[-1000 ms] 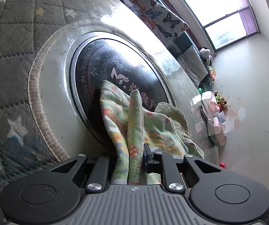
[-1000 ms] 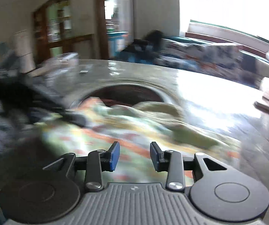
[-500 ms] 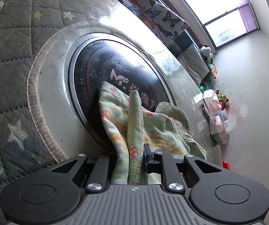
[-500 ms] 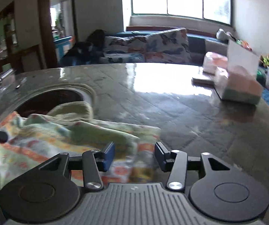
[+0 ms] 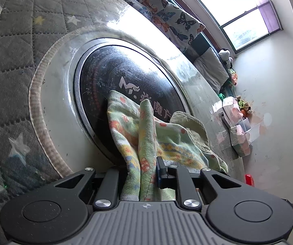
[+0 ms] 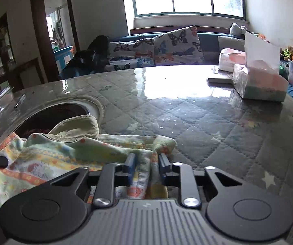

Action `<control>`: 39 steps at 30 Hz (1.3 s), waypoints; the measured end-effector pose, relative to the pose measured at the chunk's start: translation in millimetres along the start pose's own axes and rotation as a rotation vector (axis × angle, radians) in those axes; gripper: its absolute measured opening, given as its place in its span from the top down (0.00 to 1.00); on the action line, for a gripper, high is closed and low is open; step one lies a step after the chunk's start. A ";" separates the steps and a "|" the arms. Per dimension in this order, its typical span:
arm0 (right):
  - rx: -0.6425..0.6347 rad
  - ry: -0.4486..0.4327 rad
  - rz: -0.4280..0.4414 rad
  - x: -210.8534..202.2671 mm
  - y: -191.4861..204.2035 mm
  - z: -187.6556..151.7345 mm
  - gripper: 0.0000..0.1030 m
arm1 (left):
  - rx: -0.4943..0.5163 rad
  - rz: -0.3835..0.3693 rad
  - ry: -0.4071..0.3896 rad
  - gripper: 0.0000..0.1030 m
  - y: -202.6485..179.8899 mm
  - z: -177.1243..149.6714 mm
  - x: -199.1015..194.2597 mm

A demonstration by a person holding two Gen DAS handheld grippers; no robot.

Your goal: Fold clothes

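A pale green garment (image 5: 146,134) with orange and yellow print lies on the quilted table, partly over the round black cooktop (image 5: 115,75). My left gripper (image 5: 141,172) is shut on one bunched edge of it. In the right wrist view the same garment (image 6: 64,155) spreads to the left, and my right gripper (image 6: 145,168) is shut on its corner near the table surface. A plain green ribbed part (image 6: 79,126) of the garment sits at the back by the cooktop (image 6: 50,116).
The grey quilted table cover (image 6: 207,126) with stars stretches to the right under a glossy sheet. A tissue box (image 6: 258,81) and a wrapped pack (image 6: 230,59) stand at the far right. A sofa with butterfly cushions (image 6: 167,47) is behind the table.
My right gripper swung right, came down onto the garment's corner and closed on it. My left gripper kept its hold and barely moved.
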State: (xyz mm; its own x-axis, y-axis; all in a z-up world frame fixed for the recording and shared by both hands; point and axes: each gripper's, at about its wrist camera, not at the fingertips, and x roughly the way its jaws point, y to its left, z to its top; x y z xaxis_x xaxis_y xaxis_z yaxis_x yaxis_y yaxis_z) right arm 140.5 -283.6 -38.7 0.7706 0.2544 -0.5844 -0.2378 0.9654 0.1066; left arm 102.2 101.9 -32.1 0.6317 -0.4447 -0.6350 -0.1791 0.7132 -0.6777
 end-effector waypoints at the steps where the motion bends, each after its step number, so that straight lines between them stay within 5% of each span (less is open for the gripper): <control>1: 0.001 -0.008 -0.003 -2.6 -0.3 0.8 0.88 | 0.011 -0.002 -0.002 0.83 -2.9 0.4 0.3; 13: 0.012 -0.109 -0.049 -36.0 -8.6 13.1 0.92 | 0.153 -0.030 -0.014 0.89 -47.2 5.6 7.5; 22: 0.033 -0.184 -0.201 -76.1 -59.8 35.1 0.92 | 0.294 -0.091 0.040 0.89 -124.4 3.2 53.7; 29: 0.077 -0.148 -0.274 -74.4 -97.7 24.3 0.92 | 0.352 -0.083 0.100 0.89 -149.2 -9.3 94.2; 35: 0.125 -0.031 -0.319 -41.9 -120.8 -4.4 0.91 | 0.384 0.014 0.130 0.73 -142.1 -20.4 112.5; 37: 0.139 -0.028 -0.333 -40.0 -124.1 -7.8 0.89 | 0.396 0.037 0.113 0.57 -139.9 -18.5 108.8; 39: 0.153 -0.045 -0.341 -44.1 -126.3 -7.6 0.89 | 0.418 0.067 0.073 0.52 -140.6 -13.8 100.6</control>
State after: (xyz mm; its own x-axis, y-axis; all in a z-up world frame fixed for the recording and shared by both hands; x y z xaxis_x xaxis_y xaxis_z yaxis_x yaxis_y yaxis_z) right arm 132.1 -417.2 -32.6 0.8162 -0.0843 -0.5716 0.1253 0.9916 0.0326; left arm 180.5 -50.6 -5.8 0.5710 -0.4167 -0.7074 0.1126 0.8932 -0.4353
